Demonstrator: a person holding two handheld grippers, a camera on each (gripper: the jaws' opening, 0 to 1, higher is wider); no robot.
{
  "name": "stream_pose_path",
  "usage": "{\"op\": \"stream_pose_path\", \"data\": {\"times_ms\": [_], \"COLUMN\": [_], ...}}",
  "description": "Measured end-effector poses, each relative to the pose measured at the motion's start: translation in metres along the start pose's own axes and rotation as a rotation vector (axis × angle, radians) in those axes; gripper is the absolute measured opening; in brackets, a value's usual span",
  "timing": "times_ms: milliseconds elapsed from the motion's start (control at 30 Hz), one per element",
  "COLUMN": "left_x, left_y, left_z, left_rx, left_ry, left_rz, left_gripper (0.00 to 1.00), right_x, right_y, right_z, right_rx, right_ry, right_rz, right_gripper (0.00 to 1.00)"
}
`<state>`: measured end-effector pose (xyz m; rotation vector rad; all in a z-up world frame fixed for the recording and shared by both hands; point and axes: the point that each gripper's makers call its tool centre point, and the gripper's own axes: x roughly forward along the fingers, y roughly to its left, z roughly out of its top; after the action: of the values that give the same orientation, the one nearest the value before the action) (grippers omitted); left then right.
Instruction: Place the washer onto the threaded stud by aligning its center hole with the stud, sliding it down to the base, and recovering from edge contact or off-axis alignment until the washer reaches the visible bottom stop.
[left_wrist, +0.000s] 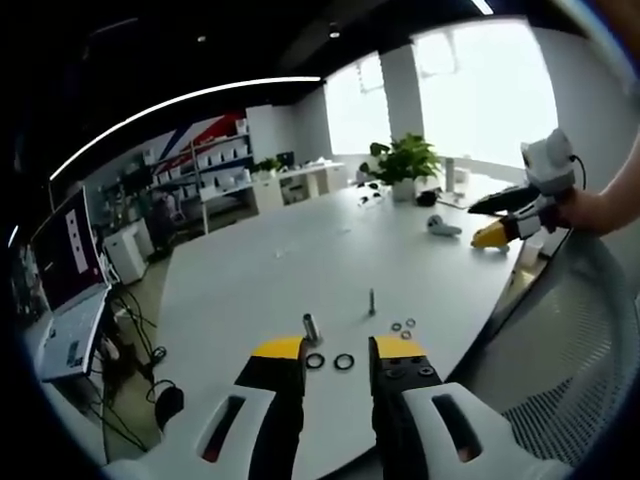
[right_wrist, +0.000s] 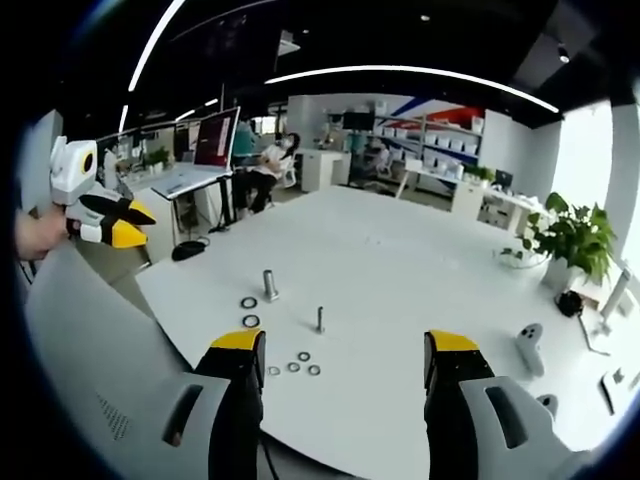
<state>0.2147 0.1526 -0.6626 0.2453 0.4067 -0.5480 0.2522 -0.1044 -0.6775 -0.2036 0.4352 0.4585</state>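
Washers, small flat metal rings (right_wrist: 293, 366), lie loose in a little cluster low in the right gripper view, just beside the thin threaded metal stud (right_wrist: 320, 319) standing upright on the white worktop (right_wrist: 400, 260), so each is near its target. Two larger dark rings (right_wrist: 249, 311) sit by a stubby metal post (right_wrist: 269, 284). Your right hand-held gripper (right_wrist: 345, 355) is spread wide and empty; your left hand-held gripper (left_wrist: 336, 362) has its jaws slightly parted, also empty. Nothing is picked yet.
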Motion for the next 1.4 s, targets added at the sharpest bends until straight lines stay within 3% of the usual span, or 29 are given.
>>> {"op": "stream_pose_path", "data": {"times_ms": [333, 567, 1200, 1400], "left_x": [-0.002, 0.002, 0.011, 0.011], "left_y": [0.007, -0.006, -0.008, -0.003], "left_z": [0.003, 0.001, -0.017, -0.023], "left_rx": [-0.014, 0.001, 0.015, -0.001], "left_ry": [-0.015, 0.005, 0.108, 0.140], "left_rz": [0.030, -0.012, -0.014, 0.001], "left_gripper": [0.23, 0.23, 0.21, 0.22], "right_x": [0.001, -0.002, -0.002, -0.002], "right_y": [0.003, -0.005, -0.003, 0.004], "right_z": [-0.001, -0.001, -0.001, 0.000], "right_rx": [-0.015, -0.010, 0.016, 0.032], "right_ry": [0.011, 0.000, -0.016, -0.017], "right_rz": [0.010, -0.017, 0.002, 0.039], "right_gripper": [0.66, 0.65, 0.63, 0.63]}}
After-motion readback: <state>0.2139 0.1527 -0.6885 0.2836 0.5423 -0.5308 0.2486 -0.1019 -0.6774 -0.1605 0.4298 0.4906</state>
